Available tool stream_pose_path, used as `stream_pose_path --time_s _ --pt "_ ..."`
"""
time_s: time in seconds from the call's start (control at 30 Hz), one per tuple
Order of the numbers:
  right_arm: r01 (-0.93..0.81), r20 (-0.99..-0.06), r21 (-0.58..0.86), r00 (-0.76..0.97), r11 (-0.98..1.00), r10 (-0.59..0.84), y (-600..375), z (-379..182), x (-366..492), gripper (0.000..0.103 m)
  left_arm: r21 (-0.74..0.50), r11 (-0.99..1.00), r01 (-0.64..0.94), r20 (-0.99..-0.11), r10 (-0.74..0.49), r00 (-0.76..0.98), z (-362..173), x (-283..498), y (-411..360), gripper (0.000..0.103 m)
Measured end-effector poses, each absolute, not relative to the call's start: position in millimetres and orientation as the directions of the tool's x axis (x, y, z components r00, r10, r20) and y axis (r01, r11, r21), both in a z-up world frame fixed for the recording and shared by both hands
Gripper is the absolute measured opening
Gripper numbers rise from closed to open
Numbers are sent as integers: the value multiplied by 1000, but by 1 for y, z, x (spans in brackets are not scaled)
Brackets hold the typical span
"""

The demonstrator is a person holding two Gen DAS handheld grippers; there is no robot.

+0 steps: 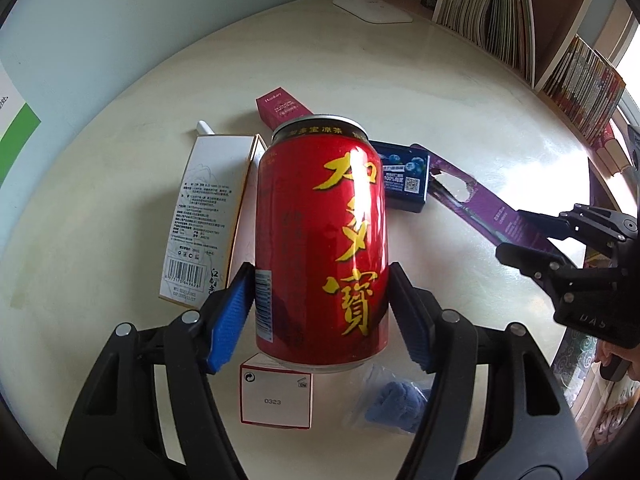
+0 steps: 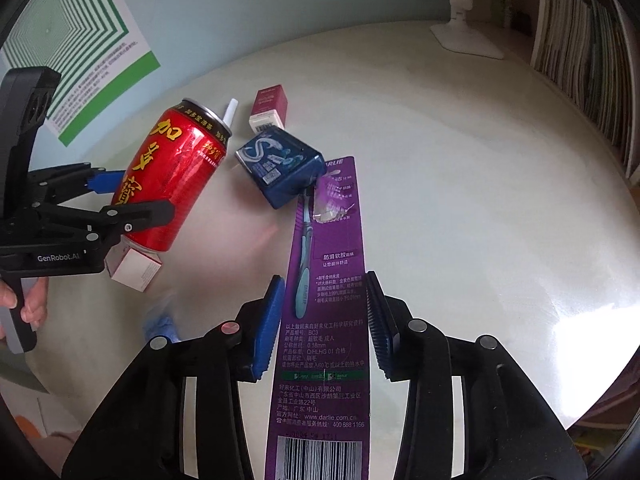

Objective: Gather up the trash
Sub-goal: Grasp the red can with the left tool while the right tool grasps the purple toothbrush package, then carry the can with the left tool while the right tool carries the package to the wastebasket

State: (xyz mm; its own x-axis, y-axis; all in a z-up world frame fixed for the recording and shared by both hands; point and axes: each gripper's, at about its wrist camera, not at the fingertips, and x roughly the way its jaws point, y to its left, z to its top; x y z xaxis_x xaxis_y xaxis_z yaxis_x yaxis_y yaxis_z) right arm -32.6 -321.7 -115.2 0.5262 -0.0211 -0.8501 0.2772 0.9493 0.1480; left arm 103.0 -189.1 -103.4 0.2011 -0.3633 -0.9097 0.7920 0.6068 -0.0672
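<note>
My left hand-held gripper [image 1: 322,312] is clamped on the red drink can [image 1: 322,240], lifted; my right hand-held gripper [image 2: 326,320] stands apart, straddling the purple toothbrush package [image 2: 324,320]. Next it should probably squeeze shut.

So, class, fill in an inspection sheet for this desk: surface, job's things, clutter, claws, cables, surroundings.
Surface: pale glossy desk, glare at right.
Job's things: red can; purple toothbrush pack; blue gum box; maroon box; long white carton; small white box; clear bag with blue contents.
Clutter: nothing seen beyond the trash.
Claws: left claw shut on the can; right claw straddles the toothbrush pack, contact unclear.
Cables: nothing seen.
Surroundings: bookshelf, white lamp base, green-striped poster.
</note>
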Motion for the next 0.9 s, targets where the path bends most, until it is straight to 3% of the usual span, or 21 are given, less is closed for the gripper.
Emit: stream_pose_path --time_s 0.9 --pt "424 -770 189 624 886 -135 -375 -74 -126 41 -28 506 862 -886 -411 213 -67 39 -242 64"
